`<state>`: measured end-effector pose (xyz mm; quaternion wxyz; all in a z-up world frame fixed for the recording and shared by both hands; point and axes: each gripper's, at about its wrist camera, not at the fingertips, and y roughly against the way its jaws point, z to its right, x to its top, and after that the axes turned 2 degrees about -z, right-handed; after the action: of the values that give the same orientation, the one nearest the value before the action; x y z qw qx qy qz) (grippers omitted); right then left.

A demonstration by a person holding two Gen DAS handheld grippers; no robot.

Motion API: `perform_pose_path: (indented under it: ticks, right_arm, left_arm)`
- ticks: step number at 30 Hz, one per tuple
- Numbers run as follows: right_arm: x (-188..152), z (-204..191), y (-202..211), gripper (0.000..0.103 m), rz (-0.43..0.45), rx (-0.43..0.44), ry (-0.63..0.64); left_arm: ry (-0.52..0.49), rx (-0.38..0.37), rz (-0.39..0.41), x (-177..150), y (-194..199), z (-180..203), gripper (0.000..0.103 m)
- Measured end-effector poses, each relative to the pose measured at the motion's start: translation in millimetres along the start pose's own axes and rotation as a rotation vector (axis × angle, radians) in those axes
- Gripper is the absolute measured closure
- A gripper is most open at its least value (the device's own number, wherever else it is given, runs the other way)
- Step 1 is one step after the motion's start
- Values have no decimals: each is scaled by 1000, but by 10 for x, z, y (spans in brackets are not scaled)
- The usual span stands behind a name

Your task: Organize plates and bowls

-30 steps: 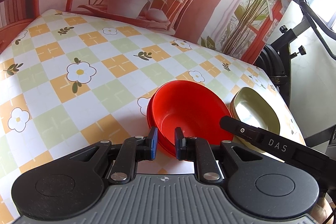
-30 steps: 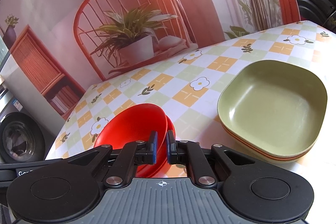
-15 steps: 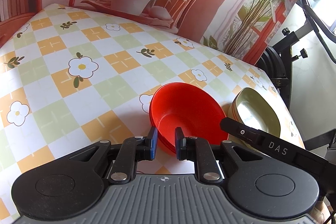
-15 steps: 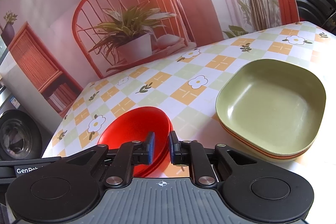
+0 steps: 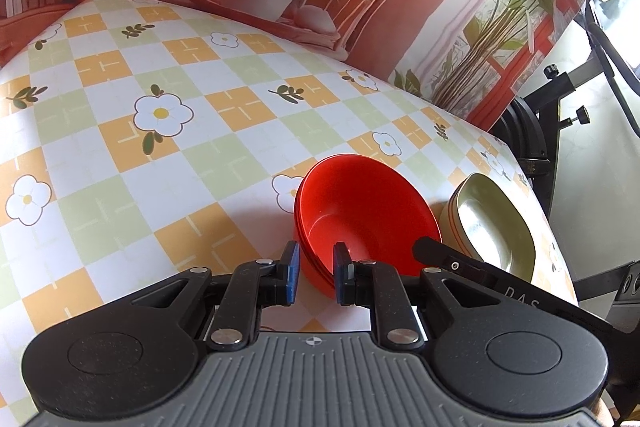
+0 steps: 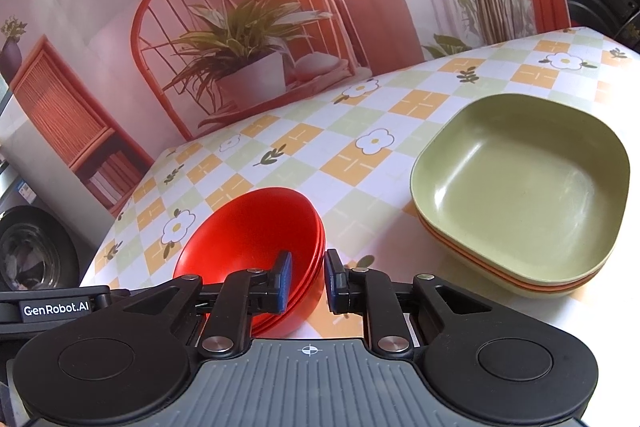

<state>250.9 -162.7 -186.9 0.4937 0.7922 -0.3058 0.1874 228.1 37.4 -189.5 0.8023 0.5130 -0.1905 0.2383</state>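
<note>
Left wrist view: red bowls [image 5: 360,211], nested in a stack, sit on the worktop [image 5: 160,187] near its front edge. Green plates [image 5: 490,227] with an orange one between them form a second stack just beside the bowls, to their right, apart from them. Left tool [image 5: 314,273] is low at the bowls' near rim, its blue-padded fingers [image 5: 292,275] parted with the rim showing in the gap; contact cannot be told. Right wrist view: right tool [image 6: 306,283] stands with fingers [image 6: 334,281] apart, gripping nothing, near the bowls' right side. Worktop carries a checked flower-print cloth. Printed backdrop [image 6: 240,27] of chair and potted plant stands behind.
</note>
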Motion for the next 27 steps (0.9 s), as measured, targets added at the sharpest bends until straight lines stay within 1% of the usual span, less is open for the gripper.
perform_pose_path:
  ticks: [19,27]
  right_arm:
    - [13,46,-120,85,-17,31,-30]
    - [21,58,-131,85,-14,35,-25]
  left_arm:
    - [38,-3,-32,150,-266,-63,84]
    - [43,-5,-30,157,-329,-56,85]
